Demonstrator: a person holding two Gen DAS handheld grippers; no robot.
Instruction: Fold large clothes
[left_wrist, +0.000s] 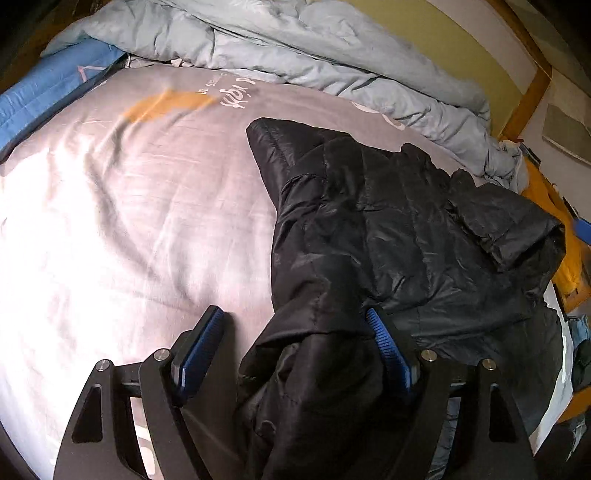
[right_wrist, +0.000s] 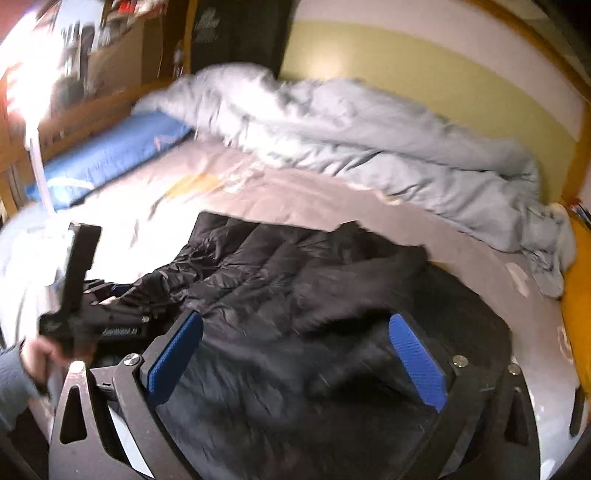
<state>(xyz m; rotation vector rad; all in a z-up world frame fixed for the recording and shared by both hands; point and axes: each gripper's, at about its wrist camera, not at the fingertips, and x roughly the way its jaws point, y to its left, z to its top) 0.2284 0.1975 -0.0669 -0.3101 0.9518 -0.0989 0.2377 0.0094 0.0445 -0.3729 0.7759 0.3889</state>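
A black quilted jacket (left_wrist: 406, 229) lies crumpled on the right half of the bed. In the left wrist view my left gripper (left_wrist: 295, 343) hangs low over the jacket's near edge. A bunched fold of the jacket sits between its jaws. The fold touches the right blue pad (left_wrist: 388, 347), and a gap of sheet shows beside the left pad (left_wrist: 203, 350). In the blurred right wrist view my right gripper (right_wrist: 295, 354) stands open above the jacket (right_wrist: 314, 288), holding nothing. A person's hand (right_wrist: 40, 354) holds the left tool at the jacket's left end.
A pale grey-pink sheet (left_wrist: 129, 221) covers the mattress. A grey-blue duvet (left_wrist: 295, 48) is heaped along the yellow-green wall. A blue pillow (left_wrist: 44, 92) lies at the far left corner. Orange fabric (left_wrist: 561, 236) and a wooden bed frame (left_wrist: 524, 103) border the right side.
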